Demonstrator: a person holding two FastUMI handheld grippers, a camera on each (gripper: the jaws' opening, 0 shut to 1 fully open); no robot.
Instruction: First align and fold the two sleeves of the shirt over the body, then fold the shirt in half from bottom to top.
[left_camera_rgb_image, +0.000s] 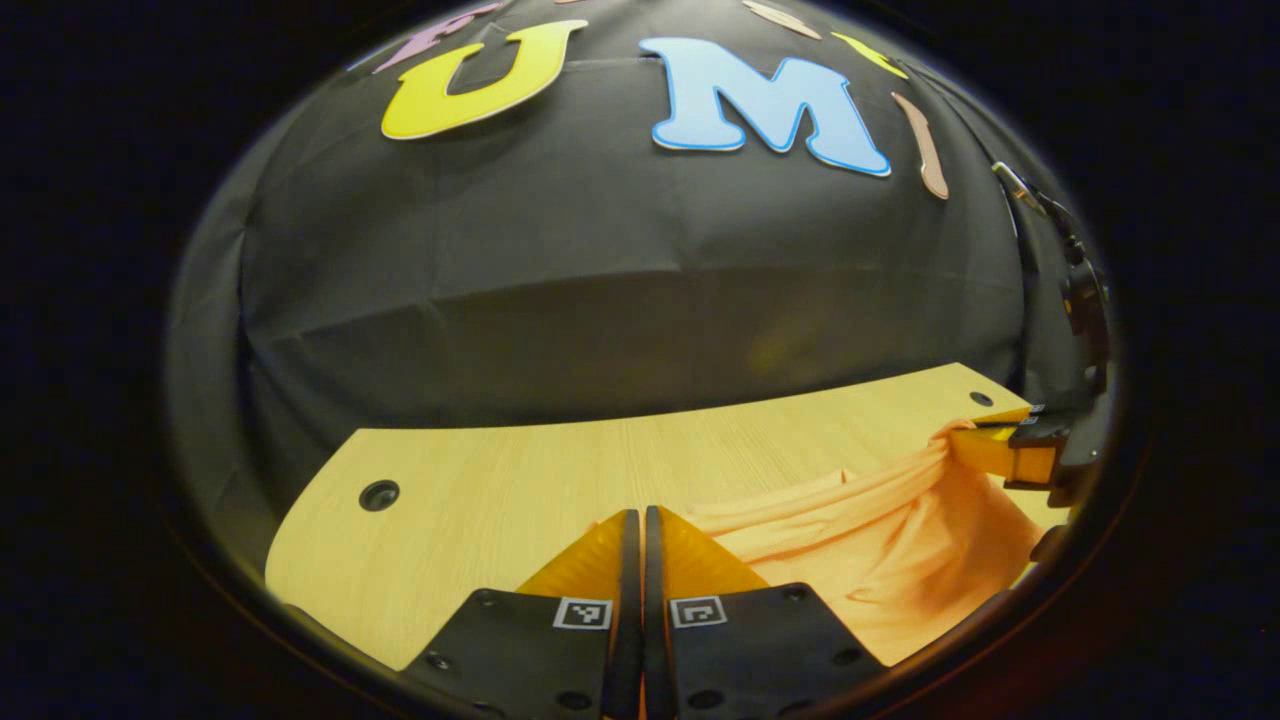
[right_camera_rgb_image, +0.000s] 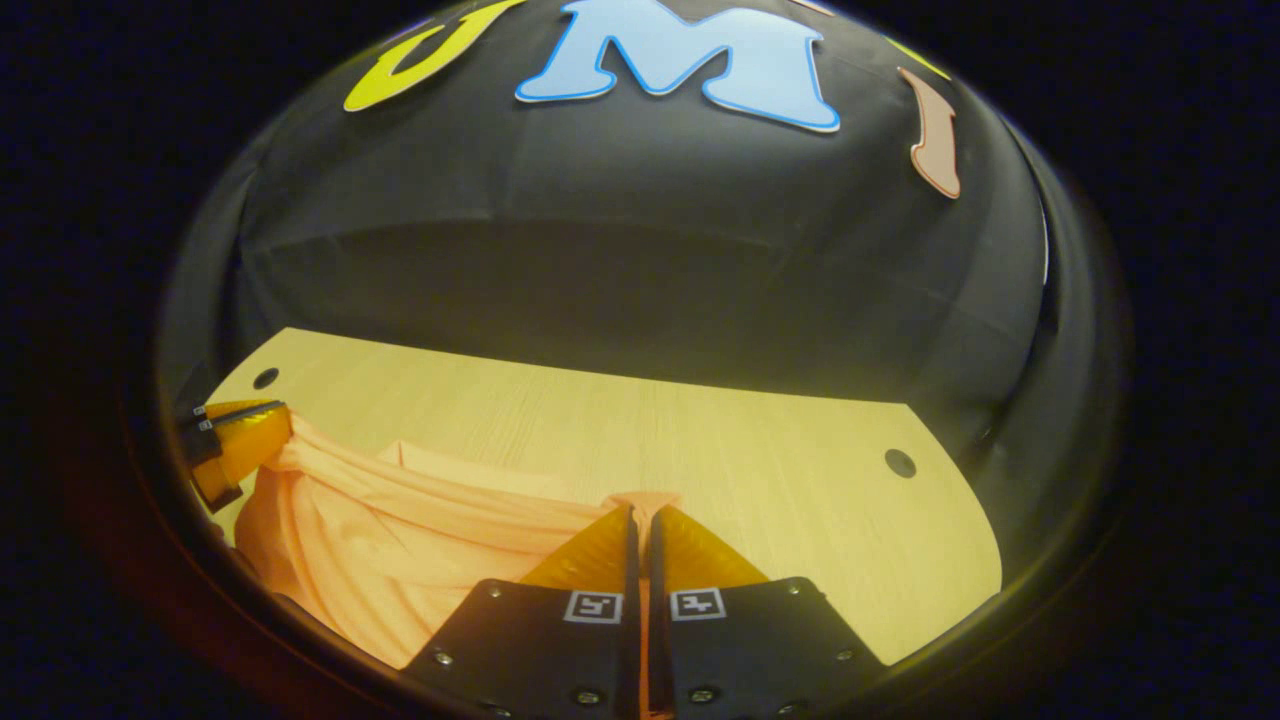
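In the left gripper view, the left gripper (left_camera_rgb_image: 640, 525) is sitting at the bottom centre with its fingers (left_camera_rgb_image: 585, 560) pressed together, and a thin strip of orange cloth is showing in the slit between them at the bottom edge, so the fingers are clamping the shirt (left_camera_rgb_image: 900, 550). The shirt is spreading from just beside these fingers toward the right side of the desk (left_camera_rgb_image: 500, 470), hanging in stretched folds and rising toward the right gripper (left_camera_rgb_image: 985, 440), which is showing at the far right, near the desk's far right corner, with cloth bunching at its fingertips. A dark round hole (left_camera_rgb_image: 379, 494) is lying in the desk near its left edge, and a second hole (left_camera_rgb_image: 981, 398) is lying near the far right corner. In the right gripper view, the left gripper (right_camera_rgb_image: 245, 425) is showing at the far left, near the desk's far left corner, with the shirt (right_camera_rgb_image: 400, 540) gathering at its tip and sagging in long folds toward the bottom centre. There the right gripper (right_camera_rgb_image: 642, 520) is holding its fingers (right_camera_rgb_image: 590, 555) closed on a small peak of the cloth that is poking out just beyond the tips. To the right of these fingers the bare desk (right_camera_rgb_image: 800, 480) is extending to its right edge, with another hole (right_camera_rgb_image: 900, 463) lying near that edge.
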